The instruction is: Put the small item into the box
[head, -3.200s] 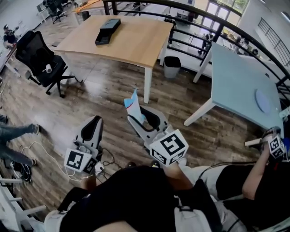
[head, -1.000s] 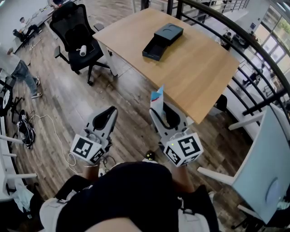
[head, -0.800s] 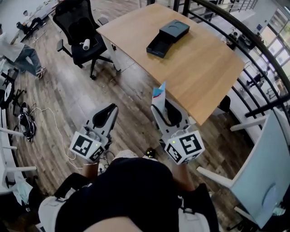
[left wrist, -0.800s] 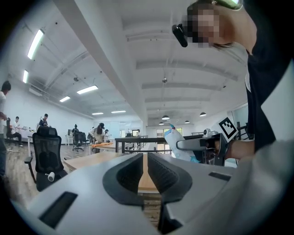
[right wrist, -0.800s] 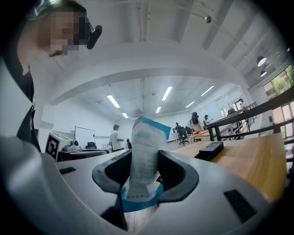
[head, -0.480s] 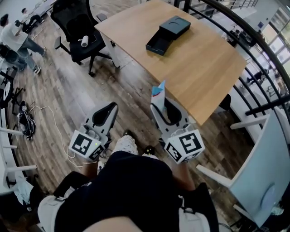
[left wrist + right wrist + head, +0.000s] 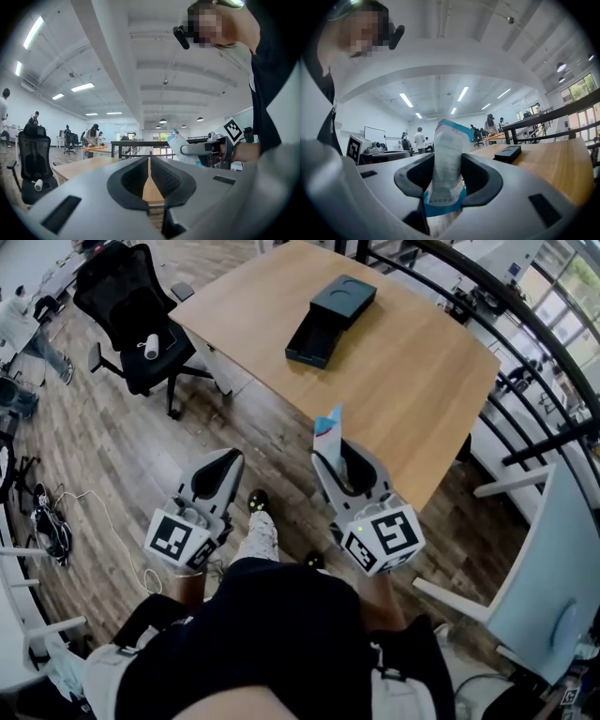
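Office chair: black, on the wooden floor at far left, a small white roll lying on its seat.
Left gripper: over the floor, jaws drawn nearly together with only a thin slit between them and nothing in it.
Small item: a white and blue packet, upright, its top sticking out above the jaws.
Right gripper: clamped on the packet's lower half, near the table's front edge.
Box: black, on the table, its tray slid partly out, well apart from the packet.
Table: light wood, beside a dark railing.
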A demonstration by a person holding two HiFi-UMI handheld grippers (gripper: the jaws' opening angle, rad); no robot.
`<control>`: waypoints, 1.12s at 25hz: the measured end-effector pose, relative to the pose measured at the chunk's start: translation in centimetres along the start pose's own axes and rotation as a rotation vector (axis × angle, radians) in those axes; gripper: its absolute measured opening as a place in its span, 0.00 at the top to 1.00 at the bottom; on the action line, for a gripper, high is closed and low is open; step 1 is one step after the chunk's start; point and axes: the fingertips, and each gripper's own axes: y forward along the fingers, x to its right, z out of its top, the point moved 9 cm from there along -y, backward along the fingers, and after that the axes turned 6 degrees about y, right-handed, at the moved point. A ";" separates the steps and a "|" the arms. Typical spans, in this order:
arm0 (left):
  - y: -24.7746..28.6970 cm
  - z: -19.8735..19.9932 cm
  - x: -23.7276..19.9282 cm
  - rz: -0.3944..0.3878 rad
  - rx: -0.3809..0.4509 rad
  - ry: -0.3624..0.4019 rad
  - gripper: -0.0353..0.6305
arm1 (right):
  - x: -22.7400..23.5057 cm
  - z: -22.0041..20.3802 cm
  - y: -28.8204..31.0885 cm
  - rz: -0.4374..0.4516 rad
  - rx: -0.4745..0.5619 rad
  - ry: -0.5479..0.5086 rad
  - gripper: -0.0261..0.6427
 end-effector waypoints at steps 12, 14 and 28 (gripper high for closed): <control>7.1 -0.8 -10.8 -0.128 0.033 -0.007 0.91 | 2.2 1.6 9.3 -0.122 0.022 -0.020 0.70; 7.6 -0.7 -12.5 -0.145 0.058 -0.003 0.91 | 2.3 1.8 10.8 -0.139 0.023 -0.024 0.70; 9.5 -1.4 -24.6 -0.214 0.083 -0.007 0.91 | 1.1 2.9 21.5 -0.228 0.043 -0.055 0.70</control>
